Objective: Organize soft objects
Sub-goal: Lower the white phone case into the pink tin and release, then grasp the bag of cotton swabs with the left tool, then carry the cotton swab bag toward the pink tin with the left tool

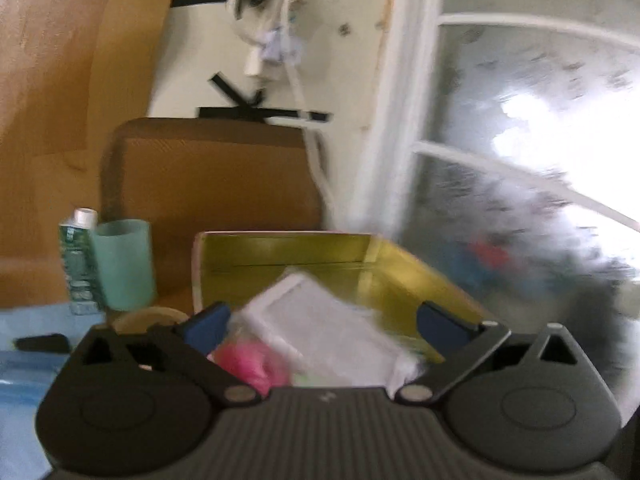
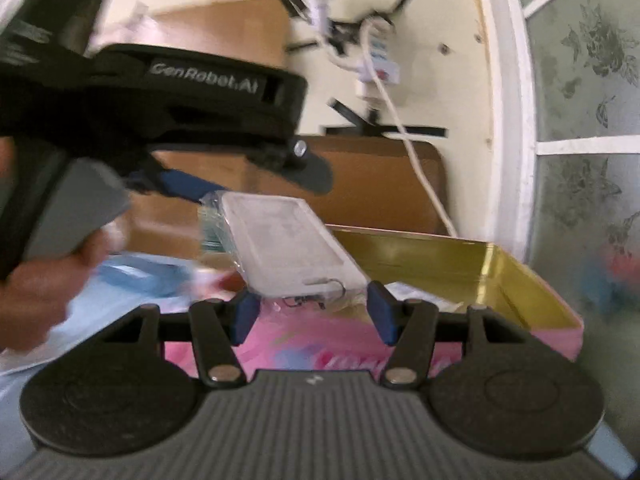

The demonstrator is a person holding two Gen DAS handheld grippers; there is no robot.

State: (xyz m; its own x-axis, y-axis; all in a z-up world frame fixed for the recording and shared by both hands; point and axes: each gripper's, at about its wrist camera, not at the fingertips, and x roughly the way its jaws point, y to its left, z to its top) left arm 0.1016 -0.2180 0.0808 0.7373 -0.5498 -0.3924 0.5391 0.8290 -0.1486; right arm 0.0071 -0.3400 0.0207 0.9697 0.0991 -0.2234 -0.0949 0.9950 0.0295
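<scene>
Right wrist view shows a flat white pack (image 2: 290, 246) in clear crinkly wrap, tilted over the near edge of a tin box (image 2: 532, 280). The box is shiny gold inside and pink outside. The right gripper (image 2: 314, 316) has its blue pads on each side of the pack's low end, about half wide; I cannot tell if they squeeze it. The left gripper (image 2: 224, 178) comes in from the left near the pack's top end, and a hand (image 2: 44, 280) holds its grey handle.

Left wrist view is blurry. The left gripper (image 1: 324, 322) is spread very wide and grips nothing. The white pack (image 1: 320, 324) sits between its pads, with something fluffy and pink (image 1: 248, 364) under it.

I think the pack is light and squashy, and its wrap looks slippery (it may slide out of a loose pinch). Best to hold it across its short sides, near the middle

Behind stand a mint cup (image 1: 124, 264) and a small bottle (image 1: 78, 260)
</scene>
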